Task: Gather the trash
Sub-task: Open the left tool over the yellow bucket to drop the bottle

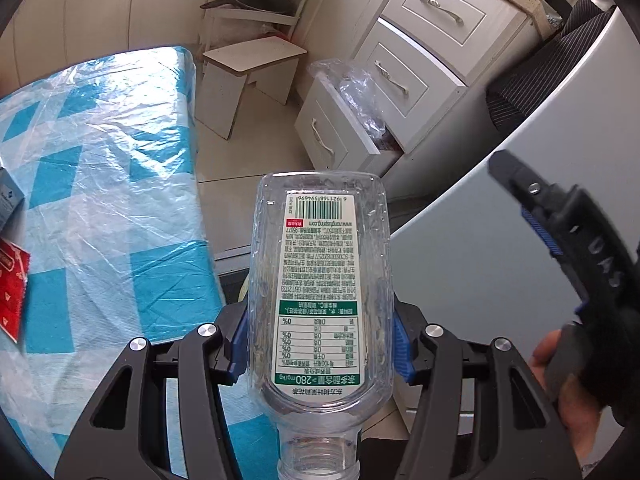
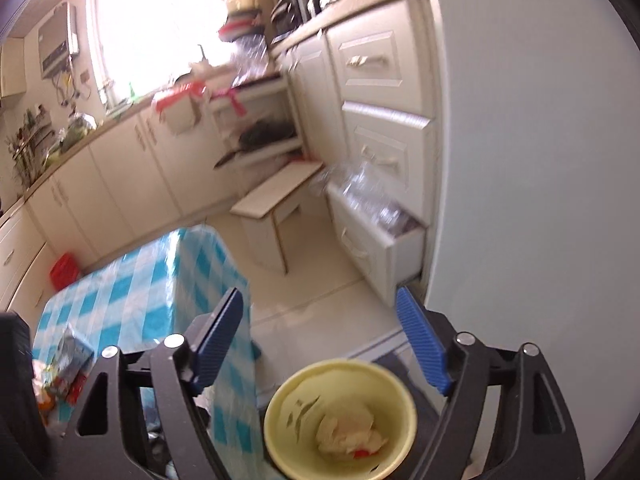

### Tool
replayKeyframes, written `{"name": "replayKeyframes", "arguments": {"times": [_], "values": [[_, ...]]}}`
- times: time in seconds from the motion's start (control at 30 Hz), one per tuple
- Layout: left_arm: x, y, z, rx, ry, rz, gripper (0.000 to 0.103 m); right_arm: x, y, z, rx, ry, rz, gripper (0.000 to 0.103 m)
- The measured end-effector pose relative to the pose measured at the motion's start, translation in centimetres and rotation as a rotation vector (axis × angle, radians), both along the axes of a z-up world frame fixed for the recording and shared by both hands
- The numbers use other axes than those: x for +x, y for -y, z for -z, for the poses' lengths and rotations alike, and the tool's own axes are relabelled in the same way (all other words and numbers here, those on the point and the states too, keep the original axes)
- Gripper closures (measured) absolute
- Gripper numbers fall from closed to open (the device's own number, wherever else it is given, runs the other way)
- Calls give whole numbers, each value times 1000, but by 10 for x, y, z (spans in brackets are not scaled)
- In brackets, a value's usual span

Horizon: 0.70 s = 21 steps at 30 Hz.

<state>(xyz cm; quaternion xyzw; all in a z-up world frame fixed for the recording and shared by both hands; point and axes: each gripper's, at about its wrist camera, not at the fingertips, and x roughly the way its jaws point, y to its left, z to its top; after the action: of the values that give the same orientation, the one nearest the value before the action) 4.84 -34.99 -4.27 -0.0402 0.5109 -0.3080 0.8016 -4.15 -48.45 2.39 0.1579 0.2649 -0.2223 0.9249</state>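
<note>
Open tile floor [image 1: 256, 148] ahead, pale and bare between the table and the cabinets. Table [image 1: 100, 168] on the left under a blue-and-white checked cloth with clear plastic over it, its near corner dropping away just beside the left gripper [image 1: 320, 344]. Small white stool [image 1: 248, 76] standing in the gap beyond the table end. Bottom drawer [image 1: 340, 128] of the cabinet pulled out into the floor space, crinkled clear plastic [image 1: 356, 92] rising from it. Broad pale panel [image 1: 500, 240] closing off the right side. Left gripper pitched steeply downward, blue pads [image 1: 402, 354] clamped on both sides of a clear plastic bottle [image 1: 320, 280], label facing the camera, neck toward the camera and base pointing away, over the floor past the table edge. Right gripper [image 2: 320, 344] tilted down more gently, jaws wide apart, nothing between the pads. Below it, a pale yellow bin [image 2: 340, 416] with crumpled paper [image 2: 352, 432] and a bit of red inside, set just beside the table's hanging cloth. Seen from the left wrist camera, the right gripper's dark body at the right edge, a hand [image 1: 560, 376] wrapped round its grip. Red packet [image 1: 12, 288] and a small box [image 1: 10, 196] lying at the table's far left edge. Right wrist view blurred.
</note>
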Motion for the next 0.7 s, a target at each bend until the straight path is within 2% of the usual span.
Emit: {"name": "replayKeyframes", "arguments": {"times": [0.13,0.2,0.33,0.47,0.7], "values": [[6,23,11,12,-31,2,50,-6,11,-10,5,58,40,25],[9,34,13,10,-39,10,45,-6,14,-11,21,65,43,25],[7,37,4,21,-7,11,42,-5,13,-16,25,75,29,25],[3,14,-15,75,83,-20,30,-3,5,-21,29,79,11,24],[-4,-71,-56,193,276,-105,18,22,-38,-27,-7,44,-100,16]]}}
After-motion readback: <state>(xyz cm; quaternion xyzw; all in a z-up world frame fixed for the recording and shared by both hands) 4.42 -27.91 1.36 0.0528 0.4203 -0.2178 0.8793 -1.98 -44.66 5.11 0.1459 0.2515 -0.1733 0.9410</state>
